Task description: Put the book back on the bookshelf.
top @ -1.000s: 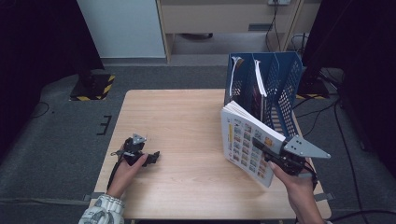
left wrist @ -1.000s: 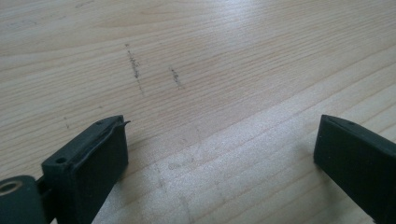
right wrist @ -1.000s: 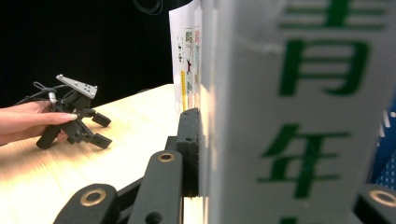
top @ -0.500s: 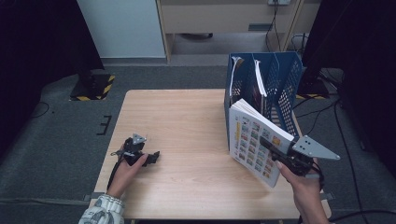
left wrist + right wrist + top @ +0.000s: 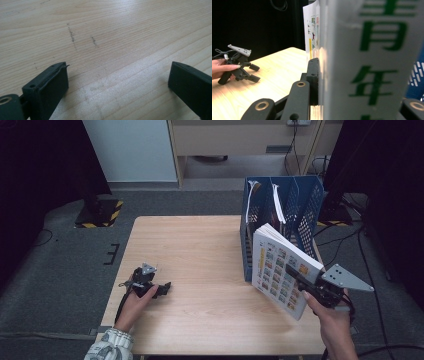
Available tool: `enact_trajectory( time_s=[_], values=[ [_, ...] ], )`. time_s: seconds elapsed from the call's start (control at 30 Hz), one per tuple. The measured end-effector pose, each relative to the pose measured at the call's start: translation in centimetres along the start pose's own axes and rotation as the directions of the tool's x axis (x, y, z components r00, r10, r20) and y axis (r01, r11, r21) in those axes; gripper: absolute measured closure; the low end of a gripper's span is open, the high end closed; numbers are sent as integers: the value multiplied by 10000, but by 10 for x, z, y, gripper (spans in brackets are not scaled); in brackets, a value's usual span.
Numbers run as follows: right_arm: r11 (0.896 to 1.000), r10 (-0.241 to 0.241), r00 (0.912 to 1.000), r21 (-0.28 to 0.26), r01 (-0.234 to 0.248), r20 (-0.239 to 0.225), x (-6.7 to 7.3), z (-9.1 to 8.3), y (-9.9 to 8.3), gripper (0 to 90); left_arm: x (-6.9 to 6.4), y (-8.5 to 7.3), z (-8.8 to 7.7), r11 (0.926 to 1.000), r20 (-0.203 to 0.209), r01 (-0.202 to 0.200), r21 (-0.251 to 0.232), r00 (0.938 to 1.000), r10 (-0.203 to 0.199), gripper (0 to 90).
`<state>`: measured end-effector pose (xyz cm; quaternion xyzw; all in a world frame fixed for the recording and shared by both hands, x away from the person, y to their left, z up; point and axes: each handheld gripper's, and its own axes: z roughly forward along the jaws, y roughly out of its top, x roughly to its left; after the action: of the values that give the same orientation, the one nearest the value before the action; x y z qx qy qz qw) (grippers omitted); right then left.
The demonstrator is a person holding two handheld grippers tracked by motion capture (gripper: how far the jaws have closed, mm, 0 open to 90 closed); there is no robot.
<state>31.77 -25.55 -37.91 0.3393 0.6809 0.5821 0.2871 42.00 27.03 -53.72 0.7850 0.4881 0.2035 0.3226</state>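
Right tongs [image 5: 362, 105] clamped on thick book [image 5: 372, 57]; left tongs [image 5: 253, 73] resting on table [image 5: 274, 72] beyond

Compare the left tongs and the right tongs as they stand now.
The left tongs are open with bare wooden table between the jaws; the right tongs are shut on a thick white book with colourful cover pictures. The left tongs rest low on the table; the right tongs hold the book lifted beside the blue mesh file rack. Both are hand-held.
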Motion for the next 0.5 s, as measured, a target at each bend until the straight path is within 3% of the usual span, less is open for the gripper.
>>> enact_trajectory(
  time_s=[0.5],
  values=[
    [9998,104,9996,164,-109,249,-8,-8,4,737,0,0,0,10000,4,-1,4,10000,1,23]
  ],
)
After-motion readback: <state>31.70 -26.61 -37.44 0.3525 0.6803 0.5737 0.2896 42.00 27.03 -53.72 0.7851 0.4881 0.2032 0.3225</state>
